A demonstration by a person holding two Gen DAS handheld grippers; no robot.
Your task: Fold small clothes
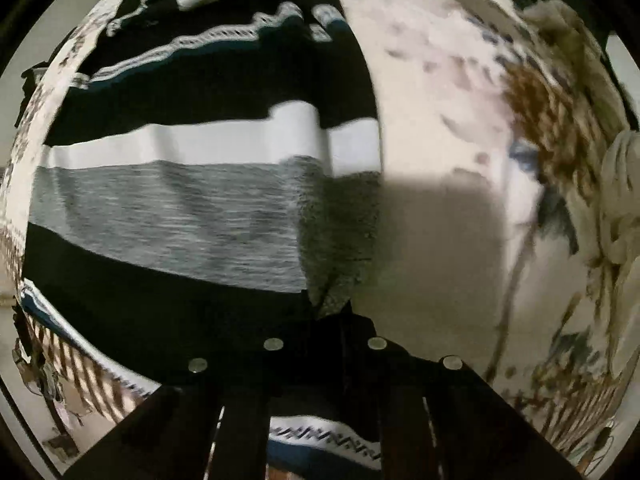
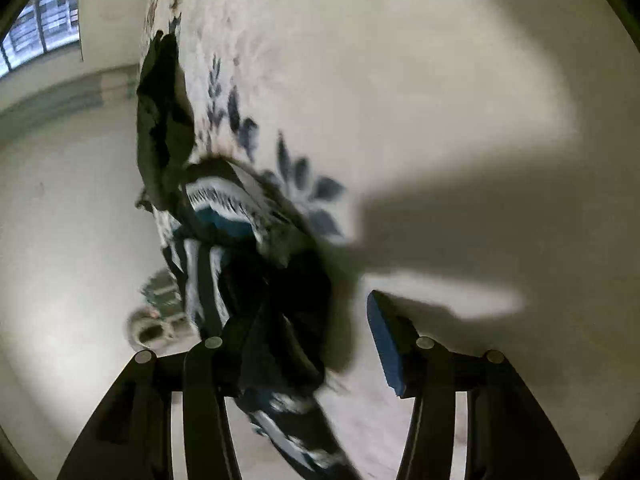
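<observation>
**Left tool clamped on the striped top, right tool parted around a fold of it**

I am watching 2 wrist cameras, and both pictures are smeared, so I stick to what reads clearly.

The left tool [image 1: 342, 316] points straight down at the striped top [image 1: 180, 200], which lies spread on a flowered cloth [image 1: 440, 100]. Its fingers are clenched together with no gap showing. A grey corner of the top narrows into their tips, so I read it as gripping the top's edge. The top shows black, white and grey bands, plus a thin white patterned trim near its far end. It fills the left half of this view, and the bare flowered cloth fills the right half. At the far right edge there is a pale crumpled bundle [image 1: 624, 200], well apart from the top.

The right tool [image 2: 308, 312] is tilted downward. A bunched, dark part of the same top hangs between its fingers and covers the left finger. The blue pad [image 2: 386, 344] on the right finger stands clear of the fabric, with pale surface visible between them (the blur makes that edge soft). I therefore call this tool released, not gripping. Just beyond the bunch, a dark olive cloth [image 2: 160, 128] lies at the edge of the flowered cloth. A window [image 2: 40, 28] shows in the upper left corner.
</observation>
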